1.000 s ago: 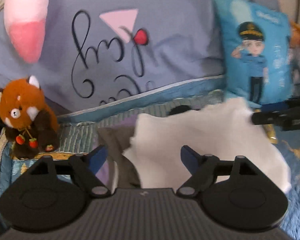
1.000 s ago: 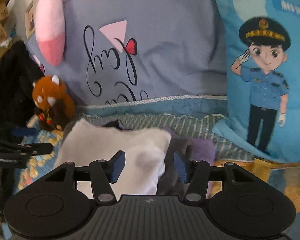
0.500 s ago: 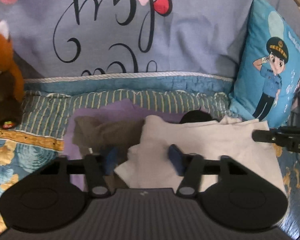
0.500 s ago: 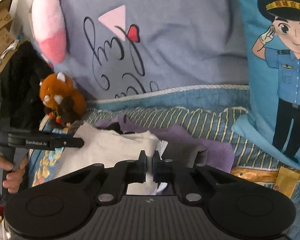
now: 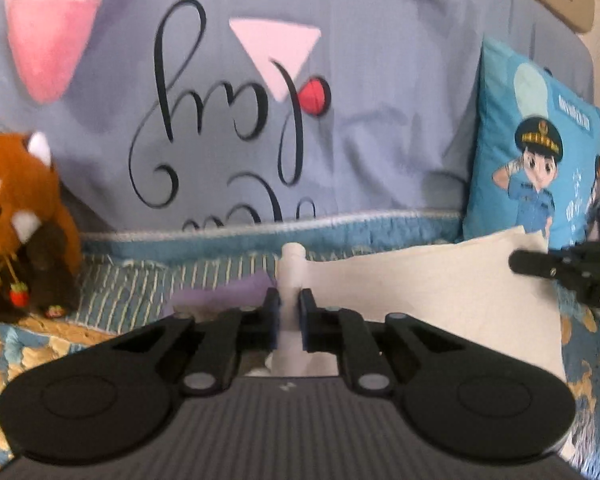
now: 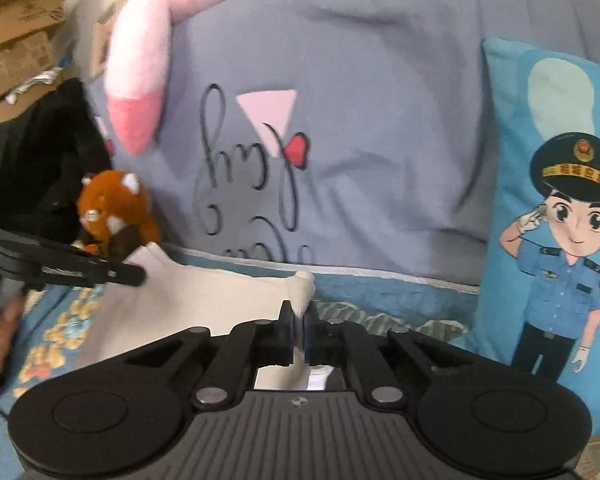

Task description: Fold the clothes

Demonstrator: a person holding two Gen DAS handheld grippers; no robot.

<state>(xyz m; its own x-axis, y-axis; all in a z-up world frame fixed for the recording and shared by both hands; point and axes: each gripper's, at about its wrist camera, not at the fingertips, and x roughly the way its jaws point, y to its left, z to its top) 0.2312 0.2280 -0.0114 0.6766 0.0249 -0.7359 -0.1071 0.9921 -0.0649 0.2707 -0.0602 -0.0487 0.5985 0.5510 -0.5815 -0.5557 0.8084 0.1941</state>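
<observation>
While held up: white garment [image 5: 440, 284] stretched between both grippers above the bedspread [image 5: 40, 344].
Left gripper [image 5: 288, 320]: pads pinched on one bunched corner.
Right gripper [image 6: 298, 332]: pads pinched on the opposite corner.
Behind: grey pillow [image 6: 360, 100], red panda plush [image 5: 20, 216], blue cartoon cushion [image 6: 552, 200].

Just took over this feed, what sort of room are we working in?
Most likely a bedroom, on a bed: a patterned quilt, a big grey pillow, a red panda plush, and both grippers pinching a white garment.
</observation>
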